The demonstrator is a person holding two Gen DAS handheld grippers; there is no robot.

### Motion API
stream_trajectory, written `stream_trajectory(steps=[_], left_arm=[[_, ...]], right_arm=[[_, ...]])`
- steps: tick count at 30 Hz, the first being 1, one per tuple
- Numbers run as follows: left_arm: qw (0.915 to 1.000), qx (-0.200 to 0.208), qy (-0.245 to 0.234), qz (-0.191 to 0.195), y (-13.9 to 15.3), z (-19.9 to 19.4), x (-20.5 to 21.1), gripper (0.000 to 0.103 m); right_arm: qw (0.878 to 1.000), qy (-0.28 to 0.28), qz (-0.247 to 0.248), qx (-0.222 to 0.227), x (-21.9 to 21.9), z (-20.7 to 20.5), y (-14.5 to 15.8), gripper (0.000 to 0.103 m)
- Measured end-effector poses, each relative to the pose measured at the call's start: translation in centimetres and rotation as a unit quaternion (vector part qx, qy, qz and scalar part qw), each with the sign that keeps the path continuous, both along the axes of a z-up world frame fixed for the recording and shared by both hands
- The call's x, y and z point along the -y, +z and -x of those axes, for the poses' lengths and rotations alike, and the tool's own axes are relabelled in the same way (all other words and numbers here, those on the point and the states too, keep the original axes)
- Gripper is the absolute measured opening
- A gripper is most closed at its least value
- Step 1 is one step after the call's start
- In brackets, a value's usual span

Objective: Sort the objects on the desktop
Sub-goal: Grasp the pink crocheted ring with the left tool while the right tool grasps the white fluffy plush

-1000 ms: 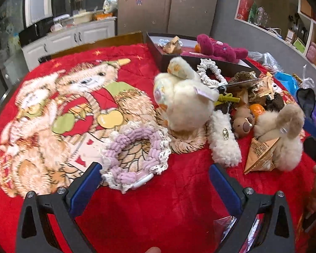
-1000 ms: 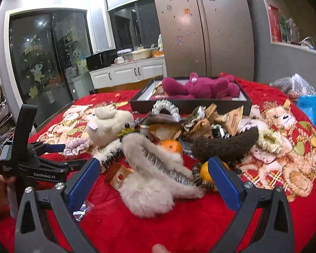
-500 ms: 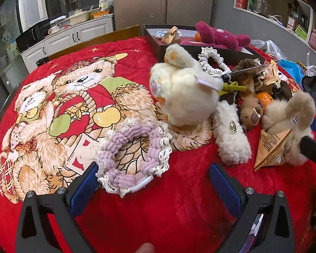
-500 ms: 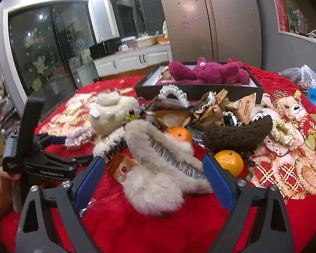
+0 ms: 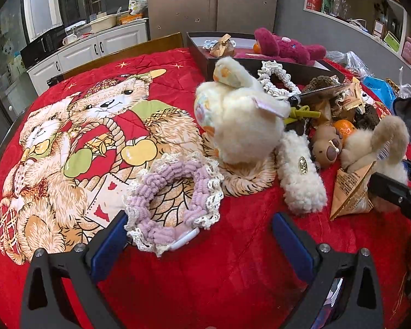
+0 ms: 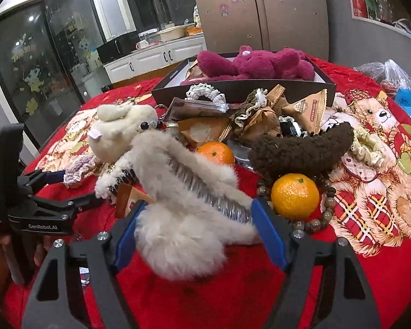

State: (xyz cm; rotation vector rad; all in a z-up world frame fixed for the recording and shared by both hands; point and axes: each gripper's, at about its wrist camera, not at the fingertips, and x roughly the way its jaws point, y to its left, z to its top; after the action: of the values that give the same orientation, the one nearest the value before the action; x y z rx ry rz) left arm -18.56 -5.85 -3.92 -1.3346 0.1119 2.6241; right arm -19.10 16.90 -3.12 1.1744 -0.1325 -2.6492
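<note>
Between the closing right claw's (image 6: 197, 222) pads sits a furry clip (image 6: 183, 192), unpinched; the orange (image 6: 295, 196) beside it risks a knock.

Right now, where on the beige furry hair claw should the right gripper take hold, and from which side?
Grip the beige furry hair claw across its bushy near end, coming from the camera's side. That end already sits between the right gripper's closing jaws, pads not yet clearly pressing. Its toothed arm slants away up-left, and the orange crowds the right finger, so a side approach looks worse.
</note>
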Motion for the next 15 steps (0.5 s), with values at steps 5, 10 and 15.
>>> stream_trajectory(steps=[5, 10, 15], left_arm=[[1.0, 0.0, 0.0, 0.001, 0.0, 0.0, -0.1, 0.103], [1.0, 0.0, 0.0, 0.002, 0.0, 0.0, -0.1, 0.103], [1.0, -0.001, 0.0, 0.001, -0.1, 0.0, -0.1, 0.103]], right_arm=[[0.995, 0.002, -0.084, 0.053, 2.2, 1.0, -1.5, 0.103], [0.995, 0.001, -0.082, 0.055, 2.1, 0.8, -0.8, 0.103], [0.998, 0.003, -0.041, 0.05, 1.2, 0.6, -0.2, 0.103]])
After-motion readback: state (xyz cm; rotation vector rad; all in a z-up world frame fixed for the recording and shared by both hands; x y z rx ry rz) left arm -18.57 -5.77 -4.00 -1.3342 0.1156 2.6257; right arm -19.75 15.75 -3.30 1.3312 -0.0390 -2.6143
